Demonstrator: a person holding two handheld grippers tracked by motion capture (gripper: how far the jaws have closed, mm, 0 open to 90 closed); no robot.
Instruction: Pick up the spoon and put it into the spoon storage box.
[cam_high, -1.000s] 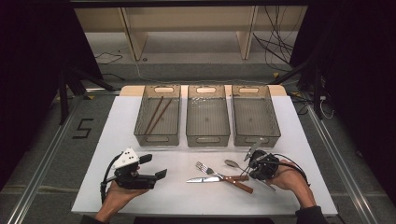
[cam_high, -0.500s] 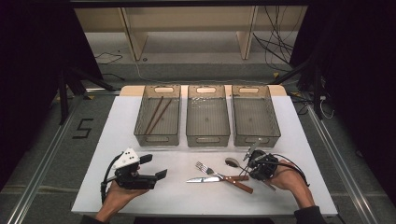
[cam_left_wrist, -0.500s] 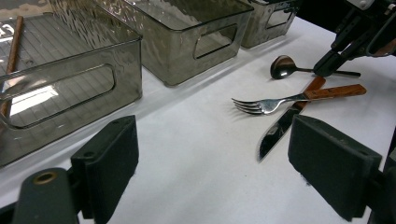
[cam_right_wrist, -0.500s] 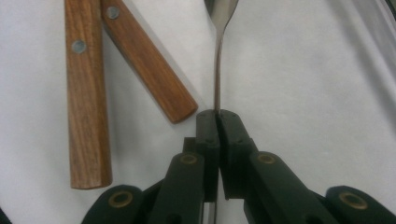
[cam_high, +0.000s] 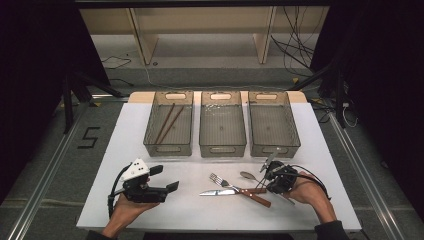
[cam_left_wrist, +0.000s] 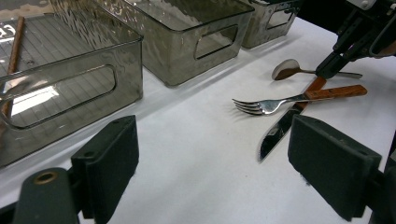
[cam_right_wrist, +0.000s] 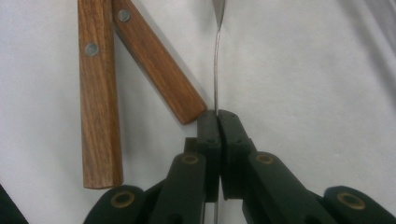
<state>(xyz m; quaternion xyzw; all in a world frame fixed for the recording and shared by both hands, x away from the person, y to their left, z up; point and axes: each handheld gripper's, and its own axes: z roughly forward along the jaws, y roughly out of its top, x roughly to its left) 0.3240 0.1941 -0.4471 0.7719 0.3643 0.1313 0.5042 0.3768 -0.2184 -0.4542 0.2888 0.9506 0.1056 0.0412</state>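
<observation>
Little has moved: right gripper (cam_right_wrist: 217, 116) stays clamped on the spoon (cam_left_wrist: 290, 70) handle, left gripper (cam_left_wrist: 212, 163) gaping idle; next, lift it toward a bin (cam_high: 274, 122).

Two black jaws wide apart low over white table (cam_left_wrist: 196, 158). Ahead, steel fork with wooden handle (cam_left_wrist: 299, 99) crossing wooden-handled knife (cam_left_wrist: 280, 130); small steel spoon (cam_left_wrist: 292, 70) beyond, gripped by far black gripper (cam_left_wrist: 329, 67). Smoky transparent plastic bins (cam_left_wrist: 187, 42) behind.

Only readable mark I see: black taped digit "5" (cam_high: 89, 137) on the grey floor, left of my bench.
</observation>
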